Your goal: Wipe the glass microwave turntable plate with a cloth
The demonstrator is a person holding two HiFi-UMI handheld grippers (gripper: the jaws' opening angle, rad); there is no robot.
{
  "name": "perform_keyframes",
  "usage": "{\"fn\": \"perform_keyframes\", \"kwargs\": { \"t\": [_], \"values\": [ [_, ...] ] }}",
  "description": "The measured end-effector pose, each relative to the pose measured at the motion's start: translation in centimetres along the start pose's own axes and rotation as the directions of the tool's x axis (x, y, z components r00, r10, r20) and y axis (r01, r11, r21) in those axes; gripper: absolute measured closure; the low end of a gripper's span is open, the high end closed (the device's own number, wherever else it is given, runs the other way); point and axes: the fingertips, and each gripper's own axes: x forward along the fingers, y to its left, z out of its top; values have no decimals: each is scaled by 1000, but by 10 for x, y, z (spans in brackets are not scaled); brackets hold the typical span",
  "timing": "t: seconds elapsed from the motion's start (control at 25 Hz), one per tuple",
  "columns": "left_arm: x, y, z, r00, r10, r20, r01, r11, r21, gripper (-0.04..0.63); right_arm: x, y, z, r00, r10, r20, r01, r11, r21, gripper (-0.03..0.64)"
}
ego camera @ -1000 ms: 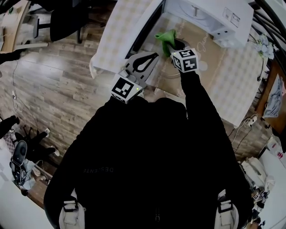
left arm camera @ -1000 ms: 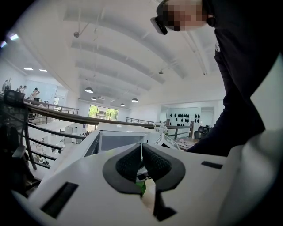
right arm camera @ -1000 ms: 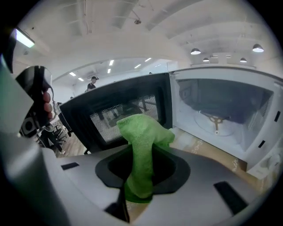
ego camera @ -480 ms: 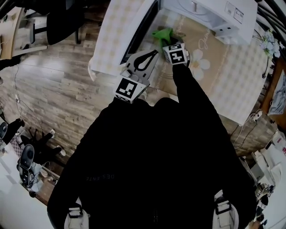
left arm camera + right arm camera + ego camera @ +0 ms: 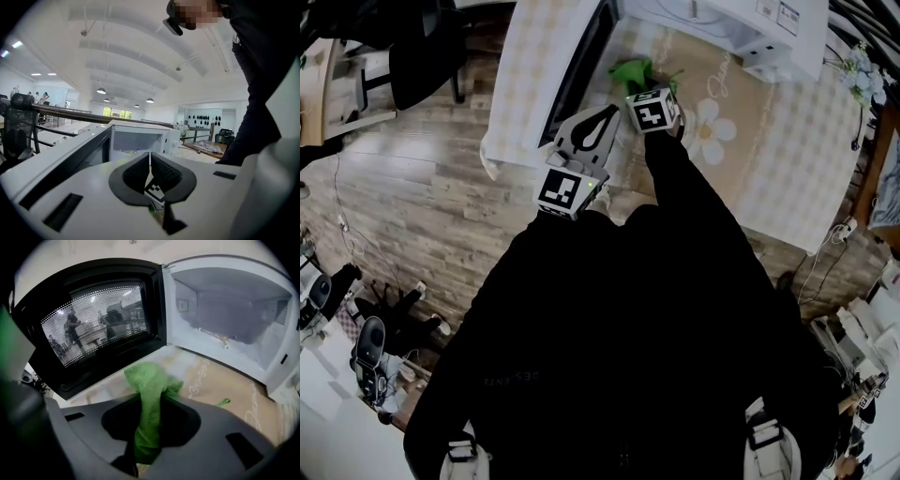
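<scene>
My right gripper (image 5: 642,89) is shut on a green cloth (image 5: 630,72) and hangs over the beige mat in front of the open microwave (image 5: 741,23). In the right gripper view the cloth (image 5: 150,380) bunches out past the right gripper (image 5: 151,401) and droops toward the mat. My left gripper (image 5: 614,110) sits just left of it, near the microwave door (image 5: 581,80). In the left gripper view the left gripper (image 5: 150,157) is shut with only a hairline slit, and nothing shows between the pads. I cannot make out the glass plate in any view.
The microwave cavity (image 5: 225,310) holds only its turntable hub (image 5: 216,337). The black mesh door (image 5: 101,322) stands swung out at the left. The mat (image 5: 750,103) with a daisy print covers a checked tablecloth (image 5: 534,56). Wood floor lies to the left.
My right gripper has carried the cloth leftward, closer to the left gripper and the door. The left gripper has hardly moved.
</scene>
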Motion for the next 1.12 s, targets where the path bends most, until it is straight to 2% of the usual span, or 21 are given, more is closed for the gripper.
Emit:
{"fn": "perform_keyframes", "kwargs": {
  "t": [0.16, 0.36, 0.68, 1.12],
  "values": [
    [7, -2, -4, 1000, -12, -1, 12, 1000, 14, 569, -5, -23, -6, 997, -74, 0, 74, 993, 93, 514],
    [14, -5, -5, 1000, -24, -7, 25, 1000, 13, 569, -19, -54, -18, 990, -144, -13, 144, 976, 165, 514],
    [18, -13, -2, 998, -58, -5, 58, 998, 26, 569, -49, -89, -47, 975, -218, -45, 222, 949, 222, 515],
    [-3, -16, -1, 998, -57, 6, 57, 997, 46, 569, -93, -135, -80, 945, -320, -68, 324, 886, 333, 514]
  ]
}}
